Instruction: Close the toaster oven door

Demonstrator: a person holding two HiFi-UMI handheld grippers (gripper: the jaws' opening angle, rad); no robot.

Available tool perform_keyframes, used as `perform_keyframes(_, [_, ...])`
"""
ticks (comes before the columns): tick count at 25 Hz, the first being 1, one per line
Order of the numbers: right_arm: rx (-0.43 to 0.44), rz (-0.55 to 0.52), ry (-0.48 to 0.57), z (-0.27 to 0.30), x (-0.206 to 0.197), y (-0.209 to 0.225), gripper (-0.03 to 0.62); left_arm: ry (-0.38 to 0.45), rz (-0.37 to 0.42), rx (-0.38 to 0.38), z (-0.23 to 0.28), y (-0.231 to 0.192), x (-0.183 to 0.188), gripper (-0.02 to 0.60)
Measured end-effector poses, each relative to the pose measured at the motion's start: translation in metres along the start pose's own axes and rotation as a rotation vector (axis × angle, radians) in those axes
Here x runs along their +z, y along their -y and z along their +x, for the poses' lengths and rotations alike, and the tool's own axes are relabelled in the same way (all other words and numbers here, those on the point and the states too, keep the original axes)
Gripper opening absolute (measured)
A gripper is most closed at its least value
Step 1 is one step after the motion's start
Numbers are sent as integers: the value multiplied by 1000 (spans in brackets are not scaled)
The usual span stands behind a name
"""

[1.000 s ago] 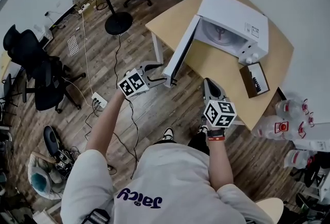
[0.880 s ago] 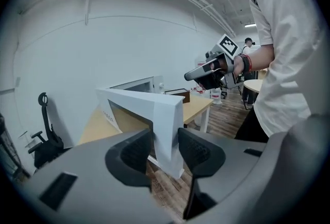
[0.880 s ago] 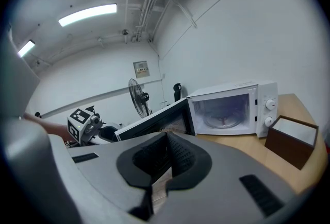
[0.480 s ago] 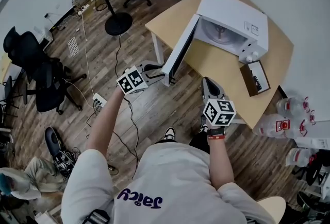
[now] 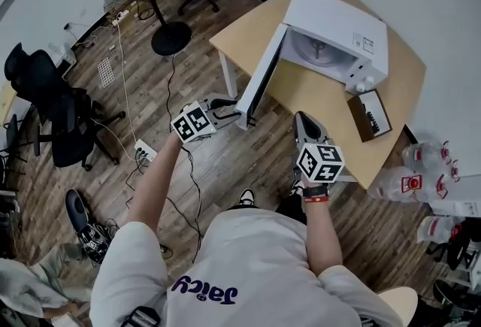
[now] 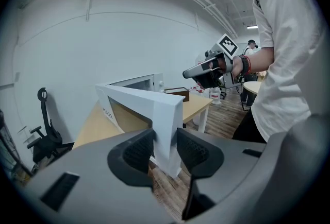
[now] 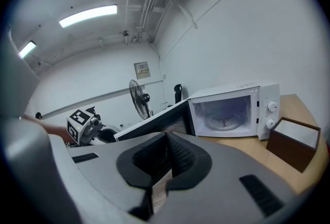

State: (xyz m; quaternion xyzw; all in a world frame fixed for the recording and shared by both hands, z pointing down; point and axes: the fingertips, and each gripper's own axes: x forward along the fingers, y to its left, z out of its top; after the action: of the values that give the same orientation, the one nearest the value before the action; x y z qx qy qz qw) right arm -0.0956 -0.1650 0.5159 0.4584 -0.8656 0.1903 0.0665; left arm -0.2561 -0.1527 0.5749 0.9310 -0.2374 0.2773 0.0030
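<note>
1. White, smooth-sided toaster oven stands on the wooden table. Its door is swung wide, with the free edge out past the table's rim toward me.
2. Left gripper — its fingers have just been closing and now clamp the door's free edge between them.
3. Right gripper — fingers pressed together on nothing, held near the table's rim.
4. Judgement on handling: the door looks rigid and light and should swing freely on its hinge. The smooth finish may slip. The outer edge, farthest from the hinge, is the sound hold. I would ease it shut so the oven does not slide.
</note>
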Motion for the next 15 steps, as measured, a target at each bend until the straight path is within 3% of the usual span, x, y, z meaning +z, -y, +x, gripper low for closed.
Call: perform_keyframes(15, [8, 22, 40, -4, 21, 25, 15, 14, -49, 16, 19, 16, 16, 156])
